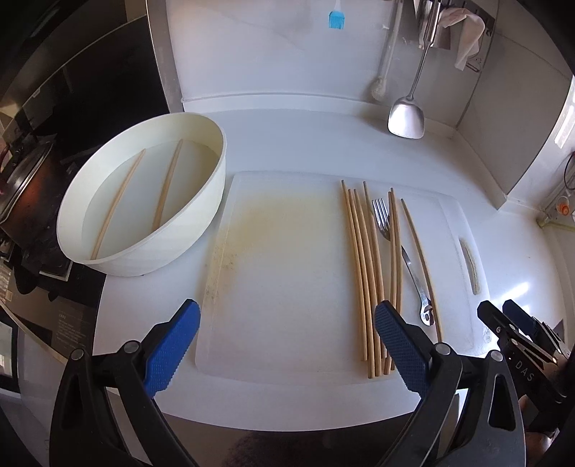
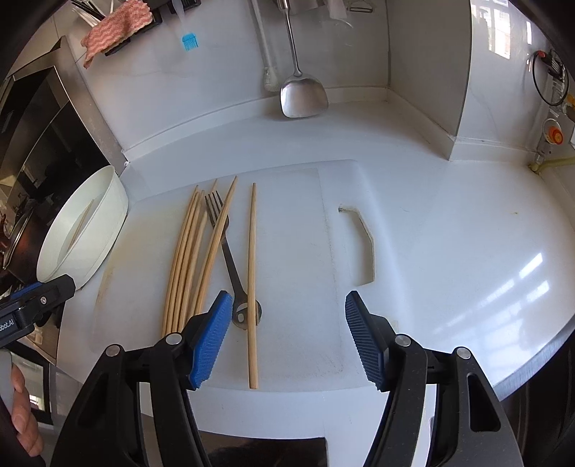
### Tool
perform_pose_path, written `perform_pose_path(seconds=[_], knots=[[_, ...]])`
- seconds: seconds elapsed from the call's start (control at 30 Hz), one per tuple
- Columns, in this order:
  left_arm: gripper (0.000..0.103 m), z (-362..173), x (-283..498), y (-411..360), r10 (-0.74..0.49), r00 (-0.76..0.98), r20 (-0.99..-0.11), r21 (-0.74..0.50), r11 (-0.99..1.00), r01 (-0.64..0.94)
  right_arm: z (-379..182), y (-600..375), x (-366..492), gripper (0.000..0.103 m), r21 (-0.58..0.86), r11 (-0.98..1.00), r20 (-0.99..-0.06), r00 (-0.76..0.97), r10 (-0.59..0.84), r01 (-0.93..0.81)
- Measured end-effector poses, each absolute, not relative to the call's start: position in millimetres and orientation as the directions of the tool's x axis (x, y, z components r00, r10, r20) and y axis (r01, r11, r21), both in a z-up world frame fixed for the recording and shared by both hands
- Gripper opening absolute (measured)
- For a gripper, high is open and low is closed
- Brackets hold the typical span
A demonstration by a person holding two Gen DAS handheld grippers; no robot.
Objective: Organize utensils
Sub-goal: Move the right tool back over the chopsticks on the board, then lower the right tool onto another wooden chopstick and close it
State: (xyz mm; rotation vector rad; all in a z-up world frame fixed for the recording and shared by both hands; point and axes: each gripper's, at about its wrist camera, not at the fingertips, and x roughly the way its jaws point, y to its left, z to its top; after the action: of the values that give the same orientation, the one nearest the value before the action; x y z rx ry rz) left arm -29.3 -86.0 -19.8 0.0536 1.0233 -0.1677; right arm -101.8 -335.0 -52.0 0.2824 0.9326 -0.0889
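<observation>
Left gripper (image 1: 287,346): our fingers spread, empty.
Right gripper (image 2: 285,339): fingers spread, empty.
Board (image 1: 287,287): chopsticks (image 1: 363,273), fork (image 1: 386,222).
Bowl (image 1: 143,258): two chopsticks.

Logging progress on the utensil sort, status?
Left gripper and right gripper open, empty. Two chopsticks in white bowl; chopstick bunch and fork on cutting board. Fork lies among the chopsticks.

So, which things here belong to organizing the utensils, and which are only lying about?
Part of the job:
- chopsticks on the board
- fork among them
- bowl, two chopsticks already inside
- left claw and right claw, both open and empty

Just lying about:
- spatula
- blue brush
- cloth
</observation>
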Motion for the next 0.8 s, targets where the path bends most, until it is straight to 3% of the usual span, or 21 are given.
perform_pose_path(seconds=[0.8], knots=[[0.096, -80, 0, -107, -0.167, 0.616, -0.770, -0.079, 0.983, 0.168, -100, -317, -64, 0.063, 0.126, 0.970, -0.745, 0.665, -0.046, 0.209]])
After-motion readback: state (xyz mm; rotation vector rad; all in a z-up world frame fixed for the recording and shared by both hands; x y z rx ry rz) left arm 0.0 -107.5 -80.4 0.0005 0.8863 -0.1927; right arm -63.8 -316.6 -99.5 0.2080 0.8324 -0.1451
